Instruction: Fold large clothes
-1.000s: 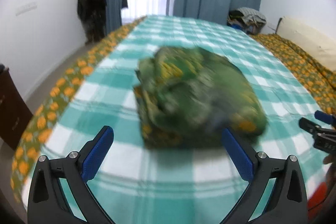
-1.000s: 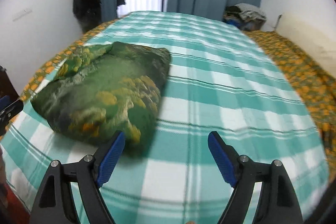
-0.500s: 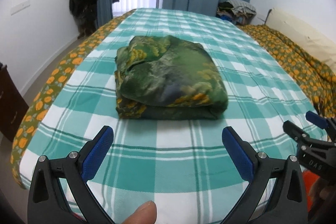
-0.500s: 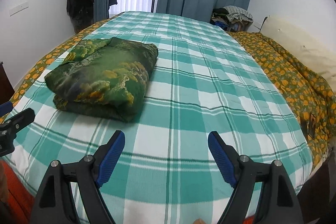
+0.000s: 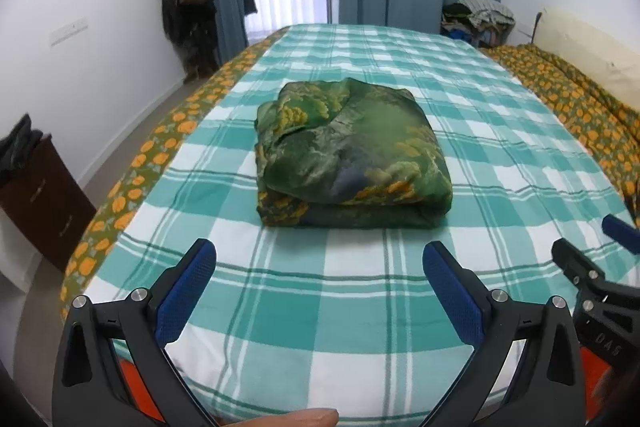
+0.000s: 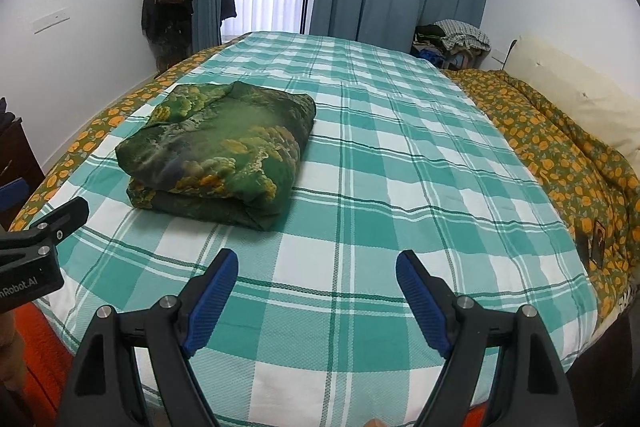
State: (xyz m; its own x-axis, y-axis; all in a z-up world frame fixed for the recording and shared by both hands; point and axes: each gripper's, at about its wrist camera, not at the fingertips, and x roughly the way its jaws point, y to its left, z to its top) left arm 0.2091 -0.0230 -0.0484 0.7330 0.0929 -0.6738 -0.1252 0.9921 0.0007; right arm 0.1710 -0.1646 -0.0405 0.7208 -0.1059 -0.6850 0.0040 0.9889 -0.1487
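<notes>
A green garment with yellow print [image 5: 352,155] lies folded in a compact rectangular bundle on the teal checked bed cover [image 5: 320,307]. It also shows in the right wrist view [image 6: 224,151], left of centre. My left gripper [image 5: 320,267] is open and empty, held above the bed's near edge, short of the bundle. My right gripper [image 6: 316,271] is open and empty, to the right of the bundle and nearer the bed's edge. Each gripper shows at the edge of the other's view.
An orange-flowered quilt [image 6: 560,155] lies along the bed's right side, with a cream pillow [image 6: 580,99] behind it. A dark cabinet [image 5: 36,195] stands on the left. Clothes hang on the left wall [image 5: 188,7]. A heap of clothes [image 6: 452,43] sits by the blue curtains.
Both grippers have drawn back from the folded garment toward the bed's near edge. The garment lies still on the bed, farther from both grippers.
</notes>
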